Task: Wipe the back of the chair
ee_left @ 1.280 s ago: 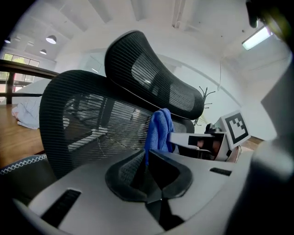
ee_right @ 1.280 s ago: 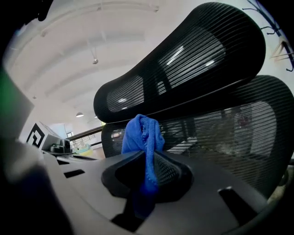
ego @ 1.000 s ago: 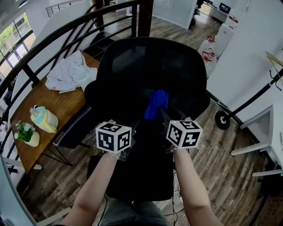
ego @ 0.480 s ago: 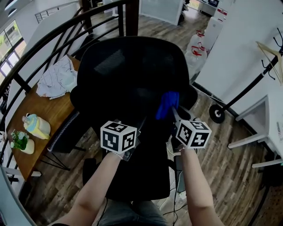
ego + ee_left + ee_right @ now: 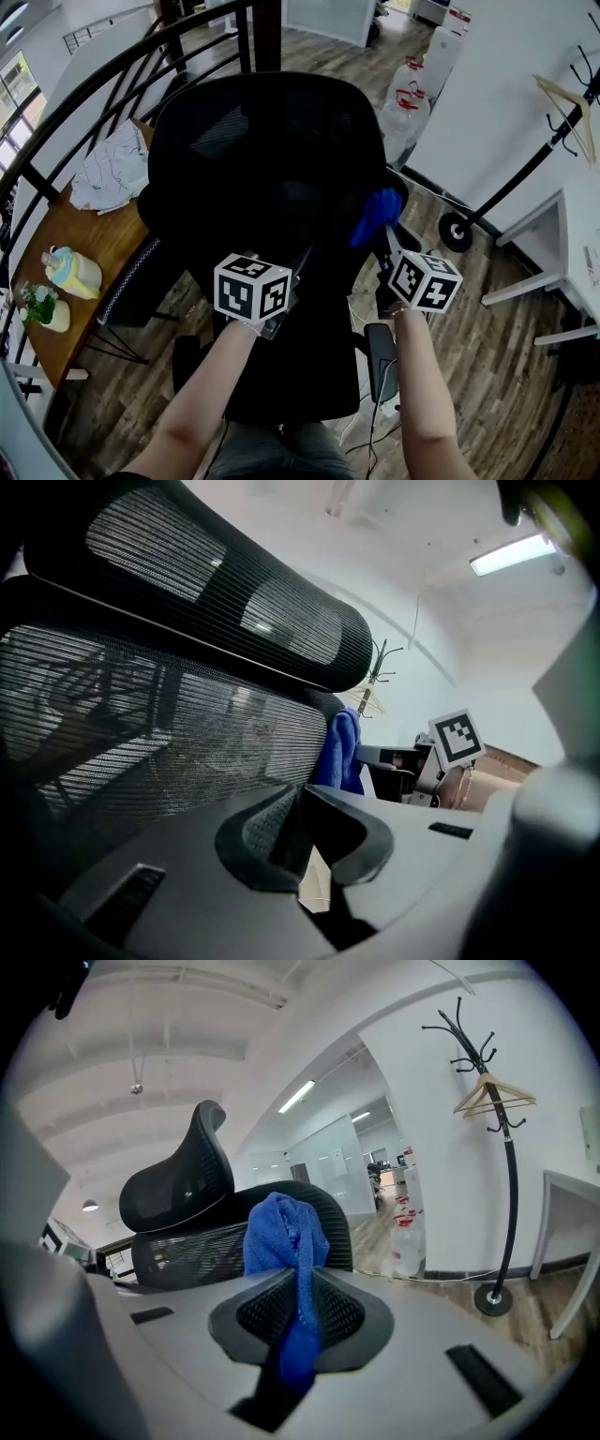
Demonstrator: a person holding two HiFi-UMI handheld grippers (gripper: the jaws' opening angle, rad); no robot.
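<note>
Clamping bunched blue cloth [image 5: 286,1232], right gripper [image 5: 298,1290] sits beside curved mesh chair [image 5: 183,1246].

Left gripper [image 5: 302,797] and right gripper [image 5: 300,1288]: grey plastic shells, black mesh-textured pads [image 5: 263,1312], black-and-white marker cubes [image 5: 250,288] on top.

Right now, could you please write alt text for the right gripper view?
The right gripper is shut on a blue cloth, in front of a black mesh chair. A coat stand with a hanger stands by the white wall at right.
</note>
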